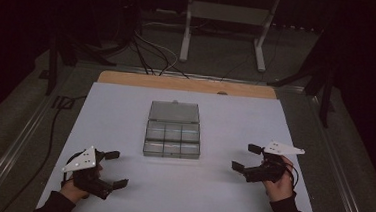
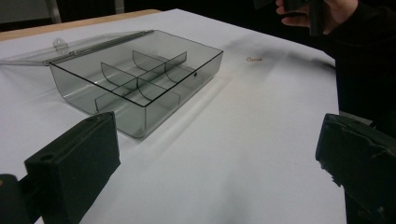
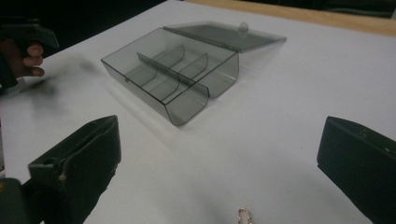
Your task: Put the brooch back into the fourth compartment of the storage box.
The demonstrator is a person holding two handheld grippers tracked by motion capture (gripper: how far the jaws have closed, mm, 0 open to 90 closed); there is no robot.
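Note:
A clear grey compartment box (image 1: 172, 140) stands open mid-table, its lid (image 1: 174, 111) lying flat behind it. Its several compartments look empty (image 2: 140, 79) (image 3: 173, 70). My left gripper (image 1: 116, 169) rests open near the front left, jaws wide apart and pointed toward the box (image 2: 215, 163). My right gripper (image 1: 245, 157) is open at the front right, nothing between its jaws (image 3: 217, 163). A small pale chain-like piece (image 3: 243, 216) lies on the white sheet just in front of the right gripper; it is a pale speck (image 2: 253, 59) in the left gripper view.
A white sheet (image 1: 125, 111) covers the table, with a wooden strip (image 1: 187, 83) along the far edge. Beyond it, a white metal stand (image 1: 227, 18) and cables (image 1: 149, 53) sit on the dark floor. Metal rails (image 1: 23, 134) run along both sides.

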